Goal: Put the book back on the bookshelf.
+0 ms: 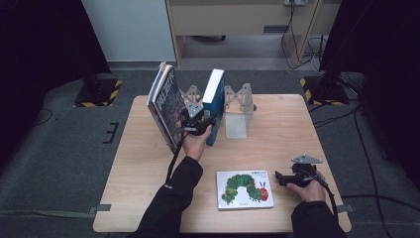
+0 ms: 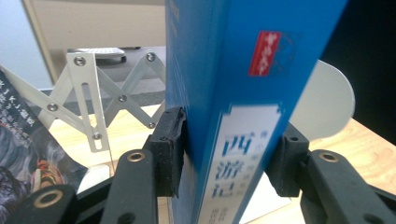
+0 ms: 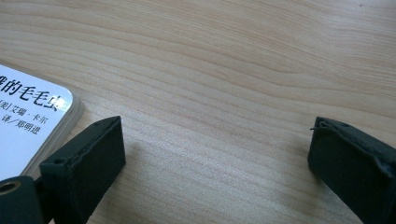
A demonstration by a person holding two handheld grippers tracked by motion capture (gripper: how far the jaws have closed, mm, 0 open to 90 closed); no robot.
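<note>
Caterpillar book (image 1: 245, 189); tilted dark books (image 1: 167, 105)

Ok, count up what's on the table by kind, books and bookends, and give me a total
Upright books: 3, the blue book held by the left tongs and two leaning dark-covered books.
Flat books: 1, the caterpillar book.
Metal bookends: 1, an expanding rack.
Total: 5.

Leaning dark book (image 1: 166, 106) crowds blue book (image 1: 214, 94) left — bookend (image 1: 237, 111) blocks right; table front (image 1: 148, 193) free.
</note>
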